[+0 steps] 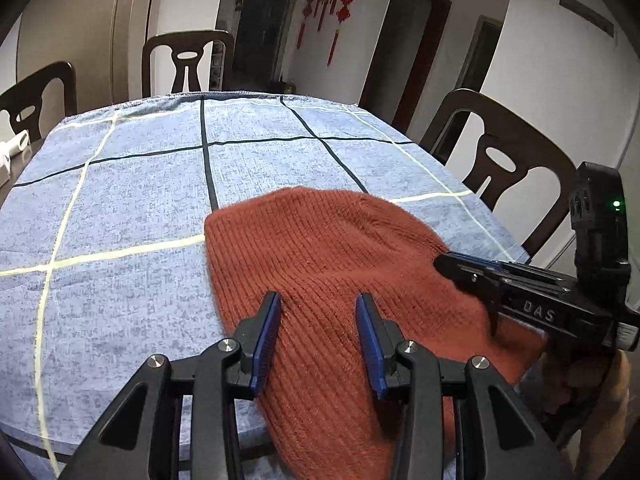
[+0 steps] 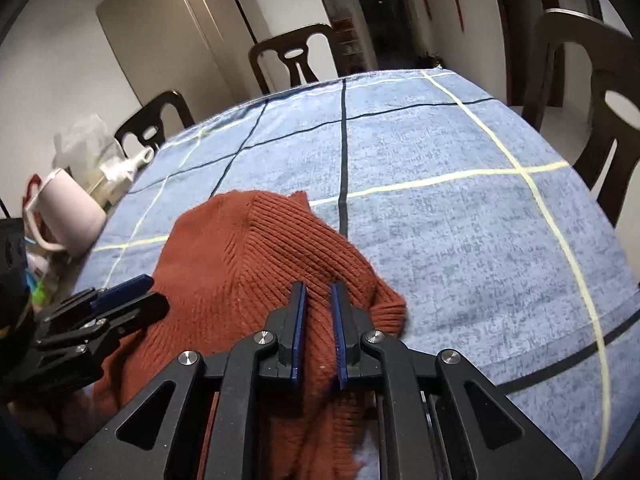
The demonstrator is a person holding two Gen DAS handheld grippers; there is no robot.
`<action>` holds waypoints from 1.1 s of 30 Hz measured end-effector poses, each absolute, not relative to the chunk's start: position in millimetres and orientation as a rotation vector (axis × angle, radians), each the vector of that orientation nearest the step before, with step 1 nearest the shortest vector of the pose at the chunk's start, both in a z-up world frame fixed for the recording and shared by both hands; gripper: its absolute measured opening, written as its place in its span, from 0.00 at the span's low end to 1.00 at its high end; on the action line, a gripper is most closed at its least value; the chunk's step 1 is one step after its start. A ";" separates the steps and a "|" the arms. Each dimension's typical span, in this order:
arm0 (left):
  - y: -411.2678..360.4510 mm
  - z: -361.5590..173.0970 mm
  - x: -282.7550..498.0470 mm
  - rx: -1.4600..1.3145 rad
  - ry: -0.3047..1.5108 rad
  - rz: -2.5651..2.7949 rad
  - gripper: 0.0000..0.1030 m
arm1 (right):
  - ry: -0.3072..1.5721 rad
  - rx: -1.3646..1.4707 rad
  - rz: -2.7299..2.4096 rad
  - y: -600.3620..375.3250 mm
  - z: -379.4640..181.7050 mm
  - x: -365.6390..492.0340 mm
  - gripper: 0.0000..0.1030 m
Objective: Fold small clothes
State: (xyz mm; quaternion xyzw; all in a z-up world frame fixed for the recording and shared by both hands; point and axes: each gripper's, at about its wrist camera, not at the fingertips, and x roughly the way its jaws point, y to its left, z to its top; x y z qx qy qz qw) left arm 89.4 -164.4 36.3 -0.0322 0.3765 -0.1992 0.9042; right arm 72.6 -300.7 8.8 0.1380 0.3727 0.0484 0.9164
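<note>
The bench point(image 1: 120, 184) carries the rust knit garment point(image 1: 320, 248) at lower centre, spread flat, seemingly unfolded. Left gripper point(image 1: 318, 304): jaws wide apart, empty. Right gripper point(image 2: 318, 292): jaws narrowly parted above fabric; grasp cannot be determined.

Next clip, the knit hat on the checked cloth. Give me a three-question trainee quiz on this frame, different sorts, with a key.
1. True or false: the rust knit hat lies on a blue checked tablecloth.
2. Which hand-held gripper has the wider finger gap? A) left hand-held gripper B) right hand-held gripper
3. Fill in: the pink ____ stands at the table's edge in the right wrist view.

Key: 1 true; 2 A; 3 jug.
</note>
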 end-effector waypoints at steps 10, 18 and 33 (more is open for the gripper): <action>-170.4 33.4 95.5 -0.029 0.765 -0.411 0.41 | 0.774 0.323 0.108 -311.2 10.5 69.4 0.11; -159.4 59.8 50.0 -0.032 0.713 -0.454 0.41 | 0.712 0.201 0.204 -281.7 44.1 3.0 0.12; -167.0 44.1 34.4 -0.006 0.765 -0.457 0.41 | 0.755 0.168 0.164 -283.1 32.7 -6.2 0.14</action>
